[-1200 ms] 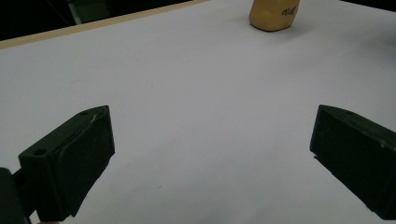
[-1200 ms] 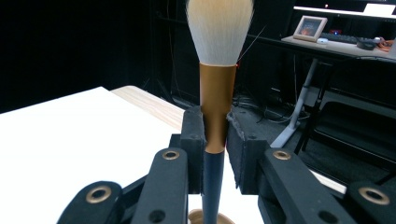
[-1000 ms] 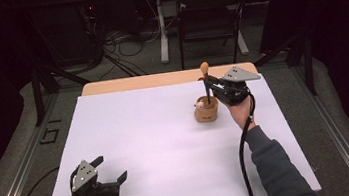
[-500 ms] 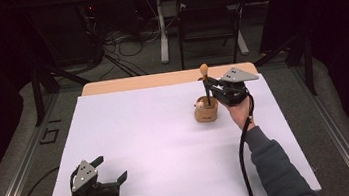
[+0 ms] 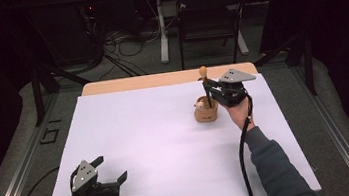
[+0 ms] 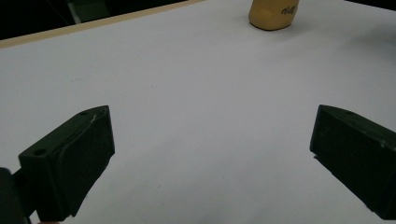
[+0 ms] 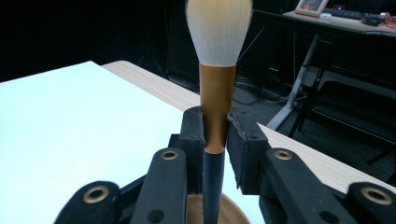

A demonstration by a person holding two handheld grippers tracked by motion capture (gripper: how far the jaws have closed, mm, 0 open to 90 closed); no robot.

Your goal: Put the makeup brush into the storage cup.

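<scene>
Nothing has shifted: my right gripper (image 5: 211, 93) still pinches the copper-ferruled white-bristled brush (image 7: 215, 88) upright over the wooden cup (image 5: 206, 110), left gripper (image 5: 107, 174) spread wide.

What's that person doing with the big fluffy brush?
A person holds a gripper in each hand at a white-covered table. The right gripper is shut on a makeup brush, bristles up, with its dark handle going down into a small wooden cup at the far right of the table. The left gripper rests open at the near left corner, holding nothing.
</scene>
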